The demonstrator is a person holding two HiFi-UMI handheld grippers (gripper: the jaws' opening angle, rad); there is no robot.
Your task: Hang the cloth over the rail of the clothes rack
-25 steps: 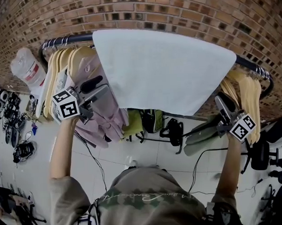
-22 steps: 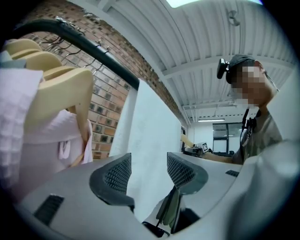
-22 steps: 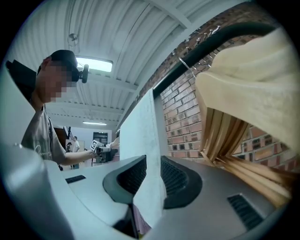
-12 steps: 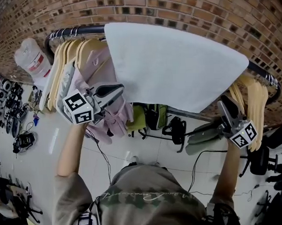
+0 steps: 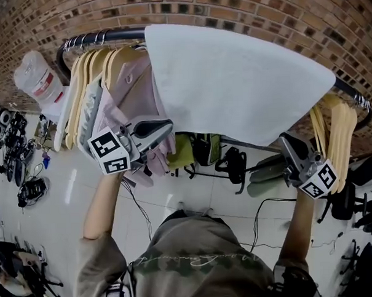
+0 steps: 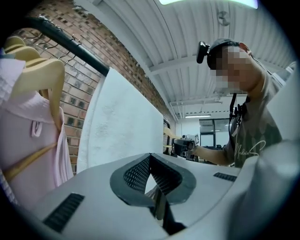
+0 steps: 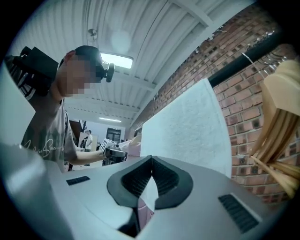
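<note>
left gripper point(image 5: 166, 126) has its jaws pressed together tip to tip with nothing caught between them; it sits low at the left side of the white cloth point(image 5: 238, 81), close by that edge and just in front of a pink garment point(image 5: 131, 95) on the rack

right gripper point(image 5: 285, 141) has just been closing its jaws, and their tips now meet with nothing pinched there either (the white showing through the gap below the tips is the cloth hanging beyond). it sits under the cloth's lower right corner

the cloth lies draped over the black rail point(image 5: 107, 36), spread wide and smooth along it, its lower edge hanging free of both grippers. pale wooden hangers point(image 5: 84, 75) crowd the rail to the left of the cloth, and a few more hangers point(image 5: 336, 132) hang at the right end, near the right gripper. a brick wall point(image 5: 260, 12) stands behind the rack, and each gripper view shows the other gripper across the way, past the face of the cloth
</note>
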